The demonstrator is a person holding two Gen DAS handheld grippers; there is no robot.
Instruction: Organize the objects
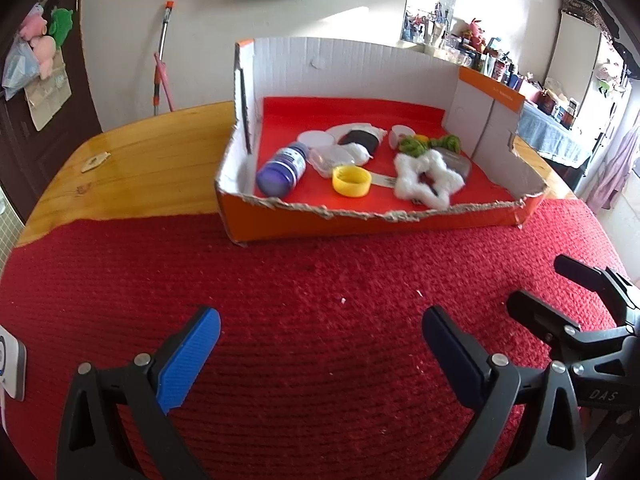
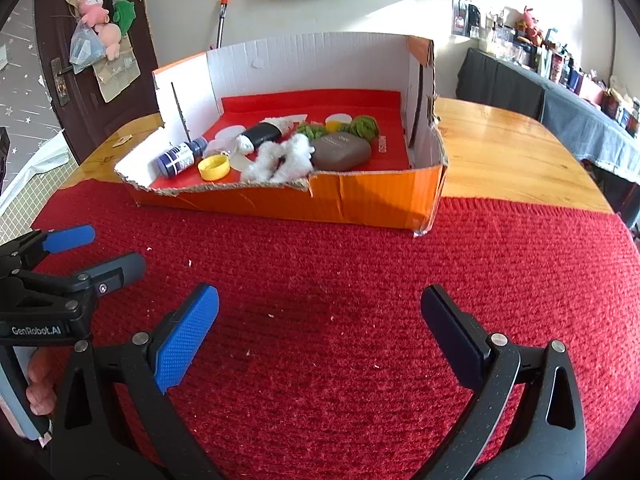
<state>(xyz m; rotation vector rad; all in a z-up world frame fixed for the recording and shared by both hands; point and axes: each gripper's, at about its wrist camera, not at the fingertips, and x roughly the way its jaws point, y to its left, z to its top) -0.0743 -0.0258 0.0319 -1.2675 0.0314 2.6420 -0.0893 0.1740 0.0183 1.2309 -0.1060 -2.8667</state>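
Observation:
An orange cardboard box (image 1: 280, 224) (image 2: 360, 200) with a red floor stands on the red mat (image 1: 300, 340) (image 2: 320, 340). Inside it lie a blue bottle (image 1: 282, 168) (image 2: 180, 157), a yellow cap (image 1: 351, 181) (image 2: 214, 168), a white fluffy star (image 1: 428, 178) (image 2: 284, 160), a grey-brown case (image 2: 340, 151), green yarn (image 1: 416, 145) (image 2: 362, 126) and a black-and-white item (image 1: 360, 142) (image 2: 262, 134). My left gripper (image 1: 320, 344) is open and empty above the mat, in front of the box. My right gripper (image 2: 320, 320) is open and empty beside it.
The box and mat rest on a wooden table (image 1: 140, 168) (image 2: 512, 152). The right gripper shows at the right edge of the left wrist view (image 1: 560, 300); the left gripper shows at the left of the right wrist view (image 2: 80, 256). A broom (image 1: 162, 60) leans on the wall behind.

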